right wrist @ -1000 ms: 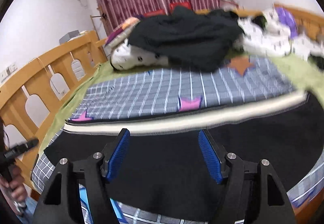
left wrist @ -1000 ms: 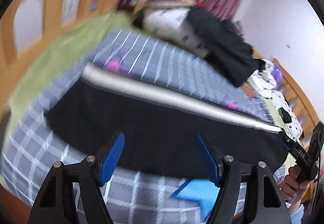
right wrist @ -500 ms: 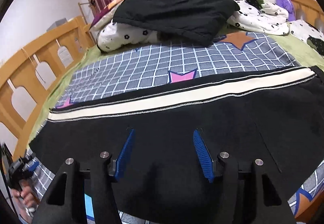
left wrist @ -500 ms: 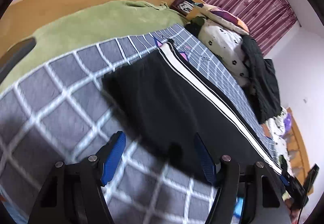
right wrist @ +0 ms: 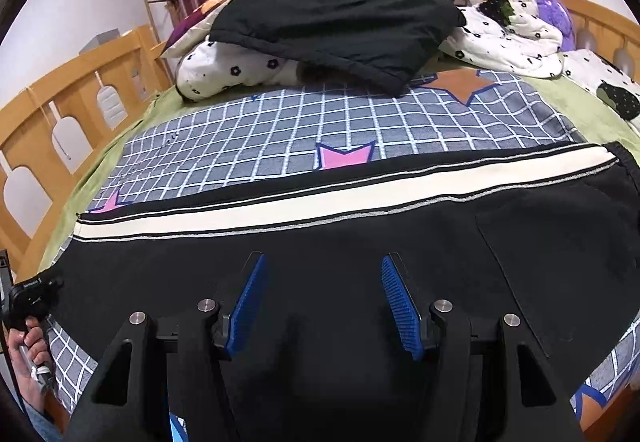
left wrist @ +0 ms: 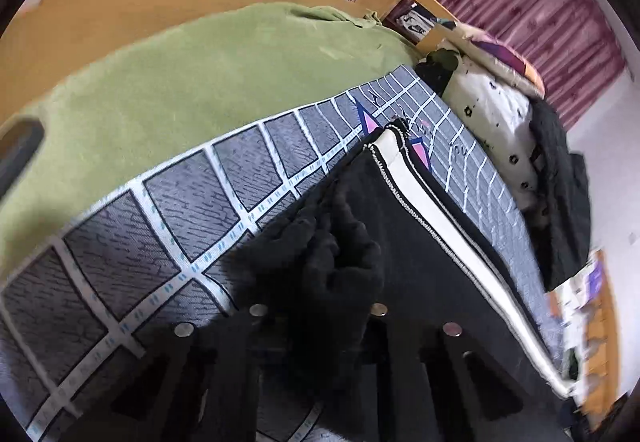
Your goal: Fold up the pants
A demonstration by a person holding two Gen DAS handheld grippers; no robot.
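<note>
Black pants (right wrist: 320,238) with a cream side stripe (right wrist: 304,204) lie flat across the checked bedsheet (right wrist: 280,130); the left gripper (left wrist: 320,282) is closing, its jaws pinching a bunched-up wad of the pants' hem end; the right gripper (right wrist: 322,302) hovers over the middle of the fabric, jaws apart, grabbing nothing; a dark jacket (right wrist: 332,22) is piled on the pillows (right wrist: 224,74) behind.

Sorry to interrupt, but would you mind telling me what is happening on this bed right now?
A person with a gripper in each hand is folding black track pants that lie flat across the checked bedsheet. The left gripper is closing on a bunched bit of fabric at the leg-cuff end. The right gripper hangs over the middle of the pants, jaws apart, gripping nothing. No fold has been made yet.
</note>
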